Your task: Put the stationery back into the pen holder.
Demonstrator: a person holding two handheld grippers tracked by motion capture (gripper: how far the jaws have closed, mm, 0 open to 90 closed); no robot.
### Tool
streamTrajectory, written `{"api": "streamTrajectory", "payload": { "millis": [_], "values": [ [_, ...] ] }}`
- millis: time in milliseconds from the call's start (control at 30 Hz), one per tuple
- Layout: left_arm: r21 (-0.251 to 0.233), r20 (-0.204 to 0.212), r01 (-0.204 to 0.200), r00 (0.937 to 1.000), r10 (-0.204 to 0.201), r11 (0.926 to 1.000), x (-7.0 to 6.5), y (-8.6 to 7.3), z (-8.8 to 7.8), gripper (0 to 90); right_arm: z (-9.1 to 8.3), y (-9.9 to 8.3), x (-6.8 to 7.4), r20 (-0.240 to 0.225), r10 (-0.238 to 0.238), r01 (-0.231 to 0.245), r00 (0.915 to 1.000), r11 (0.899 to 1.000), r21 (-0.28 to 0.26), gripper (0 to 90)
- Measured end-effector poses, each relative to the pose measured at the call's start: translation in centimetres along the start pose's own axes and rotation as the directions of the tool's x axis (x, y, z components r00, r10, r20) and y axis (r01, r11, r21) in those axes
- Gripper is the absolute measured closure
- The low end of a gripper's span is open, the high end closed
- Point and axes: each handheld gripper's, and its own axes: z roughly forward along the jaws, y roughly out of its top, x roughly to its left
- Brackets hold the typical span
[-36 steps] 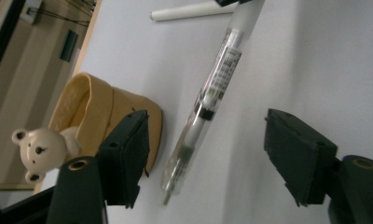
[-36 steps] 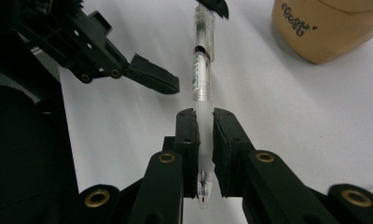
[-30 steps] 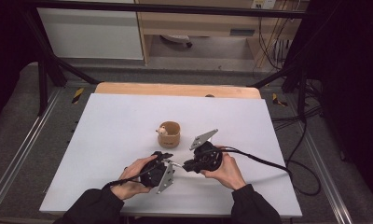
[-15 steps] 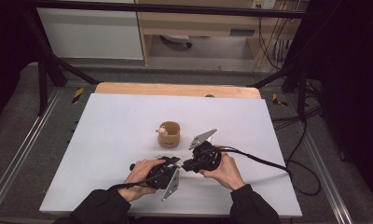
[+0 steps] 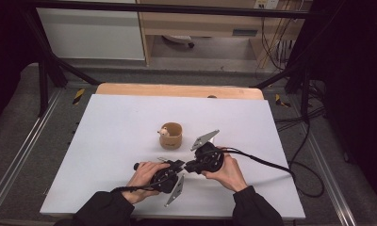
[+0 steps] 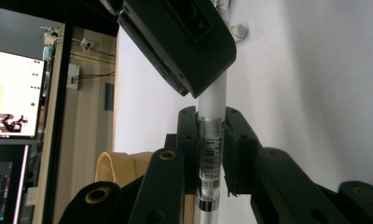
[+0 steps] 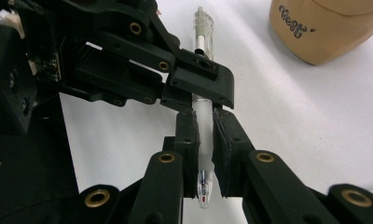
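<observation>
A translucent white pen (image 7: 203, 28) with a barcode label (image 6: 210, 154) is held between both grippers, low over the white table (image 5: 111, 127). My right gripper (image 7: 203, 133) is shut on the pen's lower barrel. My left gripper (image 6: 211, 128) has just been closing, and its pads now press the labelled part of the pen. In the high view the left gripper (image 5: 179, 165) and right gripper (image 5: 190, 165) meet tip to tip near the table's front. In the right gripper view the left gripper's jaws clamp the pen just beyond my own.
A tan cup (image 5: 170, 135) with a small white thing in it stands on the table just beyond the grippers, and also shows as the tan cup (image 7: 324, 28) close by. A wooden strip (image 5: 177, 89) runs along the table's far edge. Black cables (image 5: 271, 165) trail off to the right.
The left gripper's jaws have come together on the pen that the right gripper holds. The left hand shifted slightly; the right hand has stayed put.
</observation>
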Motion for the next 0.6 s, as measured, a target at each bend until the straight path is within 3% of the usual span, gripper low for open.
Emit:
{"api": "streamTrajectory", "payload": {
  "millis": [100, 133, 300, 400, 600],
  "values": [
    [-0.012, 0.003, 0.006, 1.0, -0.006, 0.9999, -0.1, 0.0, 0.1, 78.6, 0.0, 0.0, 0.0, 0.001, 0.001, -0.001, 1.0, 1.0, 0.001, 80.9],
    [0.002, 0.003, -0.011, 0.9999, 0.011, 0.9999, 0.0, 0.0, 0.0, 78.7, 0.0, 0.0, 0.0, 0.001, 0.002, -0.002, 1.0, 1.0, 0.001, 80.8],
    [0.012, 0.005, -0.004, 1.0, 0.004, 0.9999, 0.2, 0.0, -0.1, 78.7, -0.1, -0.1, 0.0, 0.005, 0.006, -0.006, 1.0, 1.0, -0.021, 79.3],
    [0.024, 0.017, 0.003, 0.9998, -0.004, 0.9997, 0.1, -0.2, 0.0, 78.8, -0.5, -0.1, -0.1, -0.009, 0.015, -0.015, 0.9998, 0.999, -0.039, 72.7],
    [0.043, 0.027, 0.047, 0.9985, -0.049, 0.998, 0.1, -0.7, 0.0, 78.7, -2.1, -0.8, -0.5, 0.028, 0.037, -0.034, 0.9989, 0.993, -0.113, 57.3]
  ]
}}
